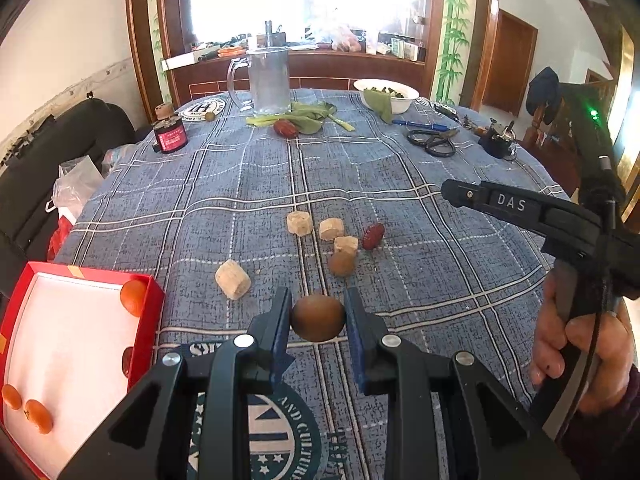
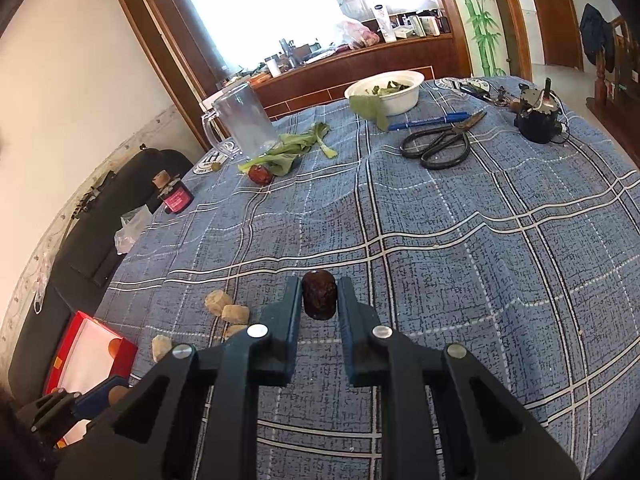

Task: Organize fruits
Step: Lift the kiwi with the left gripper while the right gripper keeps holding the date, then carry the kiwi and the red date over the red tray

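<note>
Left wrist view: the left gripper point(image 1: 318, 312) has its fingers closed against a brown round fruit point(image 1: 318, 318), pinching it near the table's front edge. The red box point(image 1: 154, 300) sits at the front left corner with small oranges point(image 1: 134, 297) inside. To do this well, I would lift the fruit clear of the box wall before moving over, then release it low onto the white floor away from the oranges. Tan cubes point(image 1: 233, 279), a second brown fruit point(image 1: 341, 264) and a red date point(image 1: 373, 236) lie mid-table.

Right wrist view: the right gripper point(image 2: 319, 298) pinches a dark date point(image 2: 319, 295) between its fingers above the blue plaid tablecloth point(image 2: 460, 280). Toward the far edge stand a glass mug point(image 2: 240, 120), greens, a white bowl point(image 2: 400, 100) and scissors point(image 2: 440, 144); behind are a bright window and wooden trim.
</note>
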Available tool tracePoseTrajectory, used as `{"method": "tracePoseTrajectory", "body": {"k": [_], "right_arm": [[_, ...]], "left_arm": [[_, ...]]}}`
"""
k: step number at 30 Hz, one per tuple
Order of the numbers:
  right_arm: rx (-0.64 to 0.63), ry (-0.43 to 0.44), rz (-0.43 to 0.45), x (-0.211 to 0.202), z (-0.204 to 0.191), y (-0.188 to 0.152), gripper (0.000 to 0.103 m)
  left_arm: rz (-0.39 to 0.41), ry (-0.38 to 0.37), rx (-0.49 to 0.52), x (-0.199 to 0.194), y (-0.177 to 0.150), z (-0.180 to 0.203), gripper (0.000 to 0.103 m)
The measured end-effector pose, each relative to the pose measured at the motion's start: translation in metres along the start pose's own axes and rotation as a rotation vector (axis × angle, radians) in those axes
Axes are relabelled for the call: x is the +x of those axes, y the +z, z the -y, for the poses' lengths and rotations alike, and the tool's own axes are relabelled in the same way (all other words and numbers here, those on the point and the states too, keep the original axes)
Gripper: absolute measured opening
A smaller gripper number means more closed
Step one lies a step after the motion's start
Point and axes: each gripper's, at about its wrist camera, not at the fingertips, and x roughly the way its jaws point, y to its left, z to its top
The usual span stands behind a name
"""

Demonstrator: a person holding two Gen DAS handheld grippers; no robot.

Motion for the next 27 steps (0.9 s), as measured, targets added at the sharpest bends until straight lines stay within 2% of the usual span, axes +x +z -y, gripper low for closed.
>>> {"method": "tracePoseTrajectory", "body": {"k": [8,18,27], "right_arm": [[-0.016,-0.001,-0.002,0.001,-0.002,-0.001,0.02],[0.004,-0.066,0.004,0.008,0.015,-0.002,0.019],[0.02,-0.099,0.028,0.007,0.024,-0.003,0.019]], "left_arm": [[0.037,0.012,-0.04,-0.025,-0.005,-0.02,0.026],[0.094,0.033,-0.099,-0.063,-0.022,-0.064,0.026],[0.156,0.169,-0.162,-0.086,-0.032,-0.107,0.026]]}}
